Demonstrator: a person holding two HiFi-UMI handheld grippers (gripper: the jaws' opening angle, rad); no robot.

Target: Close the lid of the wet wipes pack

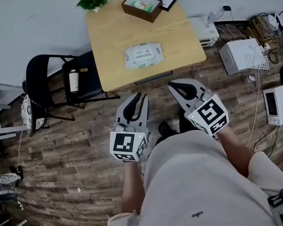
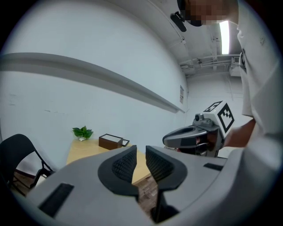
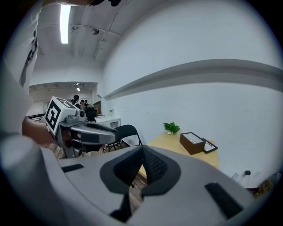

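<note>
In the head view the wet wipes pack [image 1: 143, 54] lies flat near the middle of the wooden table [image 1: 112, 39], in front of a brown box [image 1: 142, 5]; you hold your left gripper [image 1: 139, 98] and right gripper [image 1: 172, 86] over the plank floor, short of the table's near edge and well apart from the pack. In the left gripper view the ribbed pads [image 2: 124, 164] stand a narrow slit apart with nothing between them; in the right gripper view the jaws meet at the tips, empty

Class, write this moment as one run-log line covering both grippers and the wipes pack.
left gripper: fingers slightly apart, empty | right gripper: fingers shut, empty | wet wipes pack: flat on table, untouched
</note>
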